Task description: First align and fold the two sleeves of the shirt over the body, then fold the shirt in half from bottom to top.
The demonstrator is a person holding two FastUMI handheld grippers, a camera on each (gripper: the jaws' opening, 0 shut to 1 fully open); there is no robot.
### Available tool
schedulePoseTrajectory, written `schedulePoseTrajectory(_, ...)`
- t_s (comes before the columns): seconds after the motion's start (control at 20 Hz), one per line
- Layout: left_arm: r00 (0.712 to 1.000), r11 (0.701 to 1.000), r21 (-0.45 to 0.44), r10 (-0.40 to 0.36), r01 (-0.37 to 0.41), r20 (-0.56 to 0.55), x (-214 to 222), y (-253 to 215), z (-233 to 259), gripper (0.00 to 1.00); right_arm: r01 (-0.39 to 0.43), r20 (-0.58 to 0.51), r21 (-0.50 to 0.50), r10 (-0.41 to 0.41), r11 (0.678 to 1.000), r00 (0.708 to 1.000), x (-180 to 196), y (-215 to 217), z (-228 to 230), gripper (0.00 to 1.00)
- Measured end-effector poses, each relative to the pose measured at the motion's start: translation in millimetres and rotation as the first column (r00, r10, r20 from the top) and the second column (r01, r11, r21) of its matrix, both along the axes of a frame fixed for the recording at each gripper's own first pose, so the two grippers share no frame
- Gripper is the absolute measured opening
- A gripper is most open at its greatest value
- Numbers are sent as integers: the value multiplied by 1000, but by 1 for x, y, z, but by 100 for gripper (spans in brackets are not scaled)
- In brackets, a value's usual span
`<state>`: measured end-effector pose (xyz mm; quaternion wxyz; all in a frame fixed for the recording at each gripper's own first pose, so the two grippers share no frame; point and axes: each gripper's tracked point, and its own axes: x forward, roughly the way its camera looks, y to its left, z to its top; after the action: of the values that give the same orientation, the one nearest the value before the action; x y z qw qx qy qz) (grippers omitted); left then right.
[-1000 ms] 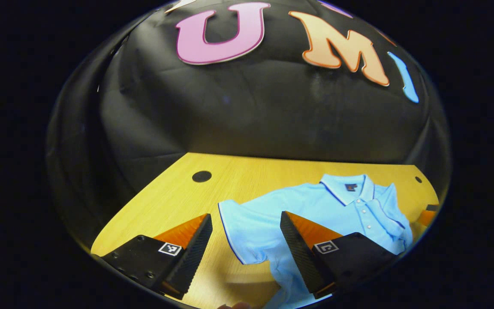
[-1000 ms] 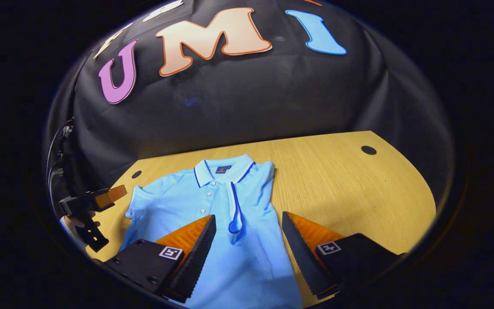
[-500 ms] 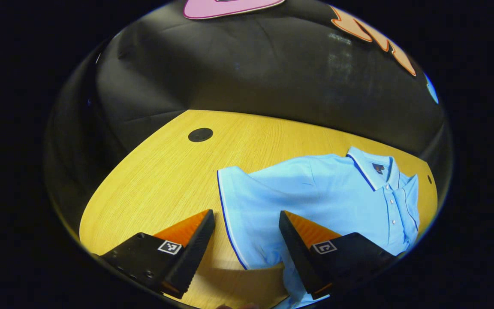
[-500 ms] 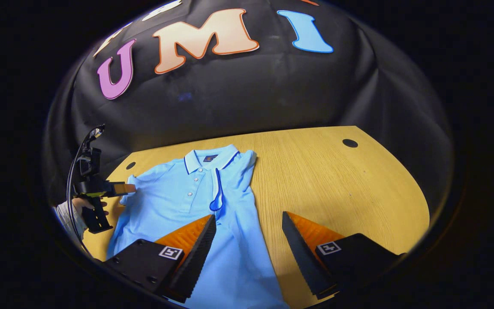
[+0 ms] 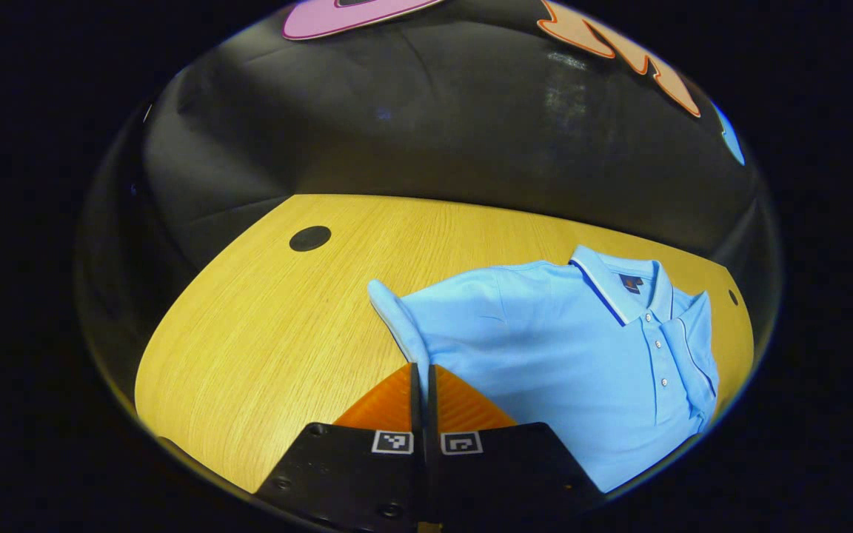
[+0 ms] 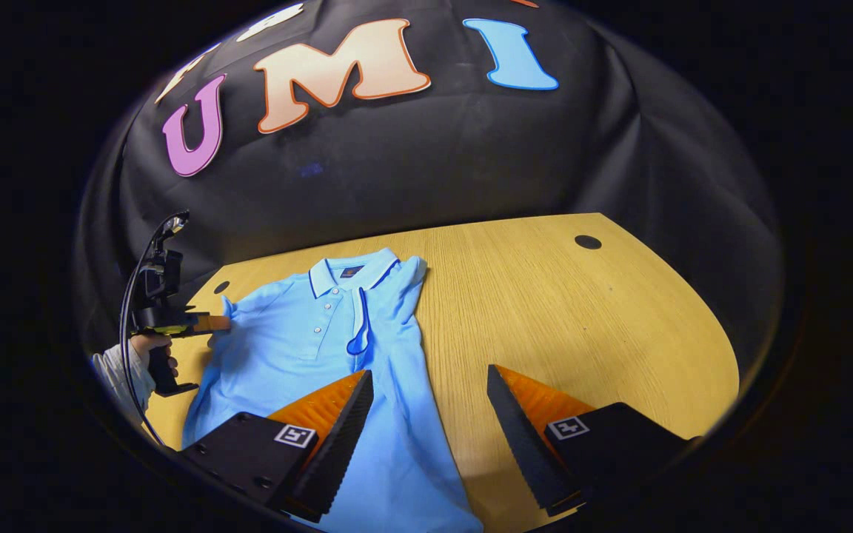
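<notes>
A light blue polo shirt (image 5: 560,348) lies face up on the wooden table (image 5: 263,326), collar toward the wall. My left gripper (image 5: 421,374) is shut on the hem of the sleeve (image 5: 393,314) nearest it, which rises a little off the table. In the right gripper view that gripper (image 6: 208,323) shows at the shirt's (image 6: 300,348) left edge, held by a hand (image 6: 149,352). The other sleeve (image 6: 363,326) lies folded over the chest. My right gripper (image 6: 430,400) stands open above the shirt's lower right edge, nothing between its fingers.
The table (image 6: 582,318) has round cable holes near its back corners (image 5: 310,238) (image 6: 587,242). The black cloth wall (image 6: 426,178) rises right behind it. Bare wood stretches to the right of the shirt in the right gripper view.
My left gripper has closed from wide open onto the sleeve hem, and the sleeve has bunched and lifted. The right gripper has drifted slightly and stays open.
</notes>
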<state>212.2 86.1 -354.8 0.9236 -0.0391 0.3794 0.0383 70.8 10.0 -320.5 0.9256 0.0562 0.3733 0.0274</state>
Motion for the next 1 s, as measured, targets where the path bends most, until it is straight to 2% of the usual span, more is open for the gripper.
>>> schedulePoseTrajectory(0.05, 1000, 1000, -9, -11, 11, 10, 1, -6, 7, 0, 6, 3, 3, -6, 1000, 1000, -1, -2, 1, 93)
schedulePoseTrajectory(0.1, 999, 999, -18, -27, 27, 22, 3, -16, 13, 0, 14, 6, 7, -14, 1000, 1000, 0, -4, 2, 98)
schedulePoseTrajectory(0.15, 998, 999, -17, -41, 42, 44, 7, -25, 20, 0, 20, 7, 12, -20, 1000, 1000, -1, -5, 4, 93)
schedulePoseTrajectory(0.2, 996, 998, -18, -61, 63, 64, 10, -33, 29, 0, 26, 10, 12, -27, 1000, 1000, -1, -7, 6, 98)
schedulePoseTrajectory(0.25, 993, 996, -18, -82, 84, 81, 13, -44, 38, 0, 31, 16, 9, -31, 999, 999, -2, -9, 7, 98)
schedulePoseTrajectory(0.3, 990, 994, -23, -109, 111, 89, 13, -55, 44, 0, 32, 19, 13, -32, 999, 999, -3, -9, 9, 93)
schedulePoseTrajectory(0.35, 986, 990, -31, -134, 138, 101, 14, -68, 51, 0, 32, 24, 14, -33, 999, 999, -5, -9, 11, 98)
schedulePoseTrajectory(0.45, 978, 983, -42, -170, 176, 123, 16, -90, 61, 0, 33, 25, 10, -34, 999, 999, -9, -12, 12, 97)
schedulePoseTrajectory(0.7, 955, 958, -43, -278, 284, 105, 14, -143, 52, 0, 54, 24, 13, -54, 998, 998, -14, -17, 14, 97)
schedulePoseTrajectory(0.85, 947, 953, -8, -299, 301, 114, 18, -151, 46, 0, 71, 19, 17, -71, 997, 997, -12, -17, 13, 97)
schedulePoseTrajectory(0.95, 935, 944, -23, -324, 330, 144, 12, -156, 56, 8, 85, 22, 29, -86, 996, 996, -8, -14, 13, 97)
schedulePoseTrajectory(1.0, 926, 940, -18, -333, 342, 178, 13, -157, 59, 39, 86, 27, 26, -87, 996, 996, -6, -12, 14, 97)
